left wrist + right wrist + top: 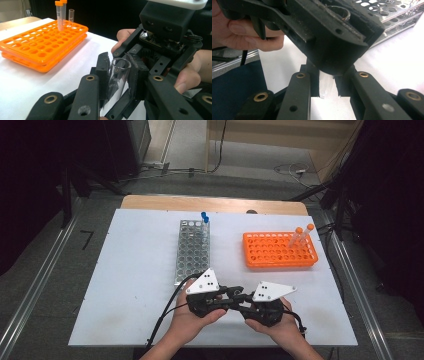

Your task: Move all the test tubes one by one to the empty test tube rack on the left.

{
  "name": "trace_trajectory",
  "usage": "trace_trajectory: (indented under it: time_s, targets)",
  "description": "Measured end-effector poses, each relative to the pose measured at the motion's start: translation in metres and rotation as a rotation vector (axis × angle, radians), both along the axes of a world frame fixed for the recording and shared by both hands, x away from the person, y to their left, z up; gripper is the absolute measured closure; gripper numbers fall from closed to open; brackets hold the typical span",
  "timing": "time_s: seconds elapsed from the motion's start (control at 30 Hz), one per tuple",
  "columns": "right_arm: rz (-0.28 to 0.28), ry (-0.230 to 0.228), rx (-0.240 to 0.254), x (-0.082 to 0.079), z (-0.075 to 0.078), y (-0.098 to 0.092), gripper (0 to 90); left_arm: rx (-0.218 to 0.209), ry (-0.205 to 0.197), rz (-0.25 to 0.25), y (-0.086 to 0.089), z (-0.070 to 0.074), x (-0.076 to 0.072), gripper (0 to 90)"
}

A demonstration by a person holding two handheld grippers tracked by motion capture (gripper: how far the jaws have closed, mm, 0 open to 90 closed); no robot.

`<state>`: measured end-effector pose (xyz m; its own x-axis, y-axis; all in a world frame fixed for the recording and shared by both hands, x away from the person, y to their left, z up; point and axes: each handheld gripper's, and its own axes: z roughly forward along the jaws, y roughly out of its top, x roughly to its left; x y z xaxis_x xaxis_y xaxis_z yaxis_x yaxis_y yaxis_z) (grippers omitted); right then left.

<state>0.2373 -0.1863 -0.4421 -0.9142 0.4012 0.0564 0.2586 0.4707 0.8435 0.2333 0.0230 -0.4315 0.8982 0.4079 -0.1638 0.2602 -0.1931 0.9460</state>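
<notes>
Black jaws of the left gripper (117, 82) pinching a clear open-mouthed glass test tube (118, 76), right gripper (327, 86) clamped on its lower end (325, 87) — tube hidden from above between both hands, low over white table (130, 285), orange plastic rack (42, 43) beyond, steel rack (397, 15) cut off.

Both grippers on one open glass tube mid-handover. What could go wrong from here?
1. The clear tube is clamped by the left gripper and the right gripper at once; any pull or twist between the hands could crack or drop it.
2. It has no cap, so a tilt could spill any contents.
3. The handover hangs above the white table, not over the orange rack: a slip likely means a hard landing.
</notes>
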Motion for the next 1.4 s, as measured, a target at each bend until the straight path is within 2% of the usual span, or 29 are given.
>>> trace_trajectory:
  time_s: [0.17,0.4,0.5,0.57,0.7,0.87,1.1,1.23,1.4]
  targets:
    - [-0.004,0.013,0.008,0.001,0.000,0.001,73.7,0.018,-0.025,0.016,0.001,0.001,-0.001,76.1]
    - [-0.014,0.019,0.023,0.002,-0.001,0.001,72.4,0.017,-0.019,0.033,0.002,0.002,0.000,76.4]
    - [-0.033,0.017,0.012,0.002,-0.001,0.000,59.5,-0.008,-0.004,0.051,0.007,0.004,0.004,76.4]
    - [-0.041,0.026,0.022,0.003,-0.001,-0.004,52.8,-0.012,-0.003,0.070,0.011,0.006,0.006,76.4]
    - [-0.052,0.021,0.036,0.004,0.000,-0.015,39.3,-0.028,0.000,0.106,0.021,0.010,0.014,76.4]
    - [-0.100,0.009,0.060,0.008,0.001,-0.038,24.6,-0.029,-0.017,0.148,0.033,0.017,0.025,76.5]
    - [-0.165,0.002,0.100,0.012,0.000,-0.064,16.4,-0.052,-0.042,0.208,0.048,0.027,0.044,76.4]
    - [-0.191,0.004,0.104,0.010,-0.001,-0.077,13.8,-0.041,-0.046,0.239,0.055,0.029,0.057,76.4]
    - [-0.210,0.021,0.107,0.005,-0.003,-0.093,13.5,-0.054,-0.043,0.276,0.064,0.033,0.075,76.5]
